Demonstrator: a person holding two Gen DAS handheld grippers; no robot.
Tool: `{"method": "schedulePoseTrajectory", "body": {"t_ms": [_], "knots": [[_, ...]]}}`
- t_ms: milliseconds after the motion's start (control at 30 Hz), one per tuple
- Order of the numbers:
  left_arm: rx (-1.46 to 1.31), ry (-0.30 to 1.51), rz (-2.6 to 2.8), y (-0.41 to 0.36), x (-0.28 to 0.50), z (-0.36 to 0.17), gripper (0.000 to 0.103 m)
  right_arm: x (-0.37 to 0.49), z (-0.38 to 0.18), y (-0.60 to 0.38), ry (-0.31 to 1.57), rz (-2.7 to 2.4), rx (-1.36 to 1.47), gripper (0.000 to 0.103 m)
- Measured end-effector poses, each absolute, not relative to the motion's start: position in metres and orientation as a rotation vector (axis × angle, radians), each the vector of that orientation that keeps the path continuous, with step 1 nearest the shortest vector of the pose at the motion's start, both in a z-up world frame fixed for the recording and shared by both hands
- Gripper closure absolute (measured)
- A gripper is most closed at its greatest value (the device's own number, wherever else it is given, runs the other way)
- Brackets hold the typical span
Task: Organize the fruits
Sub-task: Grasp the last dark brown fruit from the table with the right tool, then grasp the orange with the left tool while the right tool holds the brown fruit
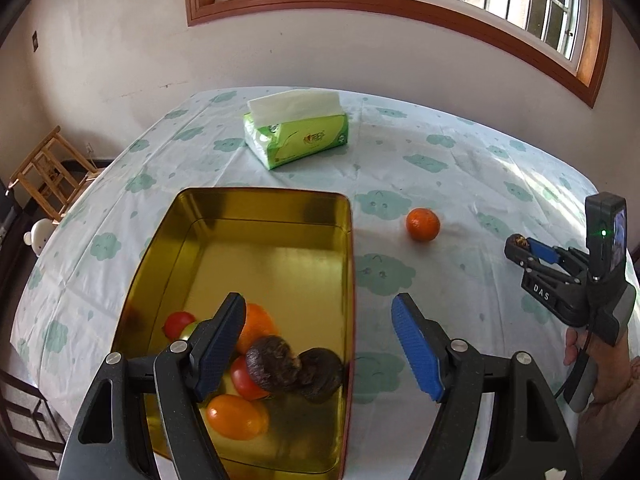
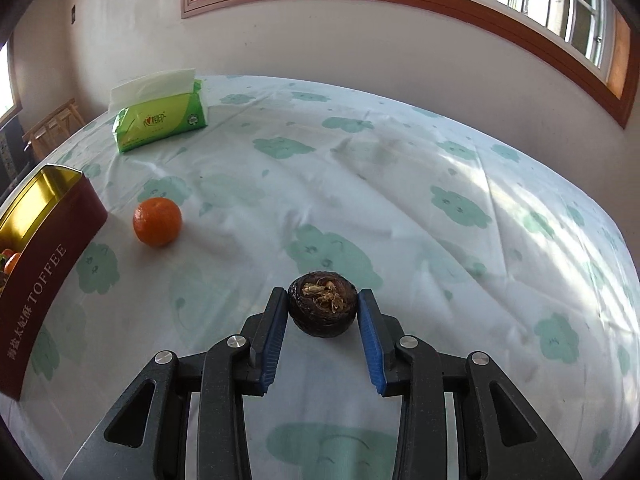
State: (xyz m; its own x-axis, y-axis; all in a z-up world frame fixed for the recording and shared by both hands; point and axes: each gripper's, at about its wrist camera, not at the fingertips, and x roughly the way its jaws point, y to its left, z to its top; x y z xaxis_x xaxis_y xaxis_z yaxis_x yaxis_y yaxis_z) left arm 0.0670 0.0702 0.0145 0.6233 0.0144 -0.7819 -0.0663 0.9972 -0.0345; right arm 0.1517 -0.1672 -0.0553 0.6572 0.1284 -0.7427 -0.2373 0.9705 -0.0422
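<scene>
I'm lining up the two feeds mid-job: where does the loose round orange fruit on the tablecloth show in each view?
Left wrist view: the round orange fruit lies right of centre, just right of the gold-lined rectangular tin.
Right wrist view: it lies left of centre, again beside the tin.
Shared landmark: the green tissue pack.

A: Which words can be read?

B: "TOFFEE" is printed in pale capitals along the dark red outer wall of the rectangular gold-lined metal tin, preceded by a row of Chinese characters too small to be made out. "DAS" is marked in white on the black plastic body of the right handheld gripper.

A: And the green plastic tissue pack?

B: A red logo and a round green seal are printed on its side, but neither can be read.
</scene>
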Motion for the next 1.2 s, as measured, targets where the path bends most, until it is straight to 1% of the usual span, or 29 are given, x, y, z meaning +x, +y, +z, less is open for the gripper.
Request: {"method": "schedulePoseTrajectory", "body": {"t_ms": [300, 700, 1067, 1133, 1200], "knots": [[0.009, 0.888, -0.030, 0.018, 0.096, 0.012, 0.031, 0.123, -0.057, -0.215, 0.841, 0.098, -0.088, 0.066], [0.027, 0.935, -0.066, -0.005, 0.126, -0.004, 0.031, 0.113, -0.063, -0.230, 0.853, 0.071, -0.062, 0.066], [0.043, 0.968, -0.099, -0.015, 0.155, -0.021, 0.038, 0.114, -0.066, -0.232, 0.865, 0.076, -0.045, 0.066], [0.045, 0.980, -0.105, -0.017, 0.162, -0.025, 0.043, 0.114, -0.066, -0.233, 0.866, 0.079, -0.039, 0.066], [0.045, 0.989, -0.114, -0.020, 0.168, -0.028, 0.045, 0.114, -0.067, -0.234, 0.867, 0.082, -0.034, 0.066]]}}
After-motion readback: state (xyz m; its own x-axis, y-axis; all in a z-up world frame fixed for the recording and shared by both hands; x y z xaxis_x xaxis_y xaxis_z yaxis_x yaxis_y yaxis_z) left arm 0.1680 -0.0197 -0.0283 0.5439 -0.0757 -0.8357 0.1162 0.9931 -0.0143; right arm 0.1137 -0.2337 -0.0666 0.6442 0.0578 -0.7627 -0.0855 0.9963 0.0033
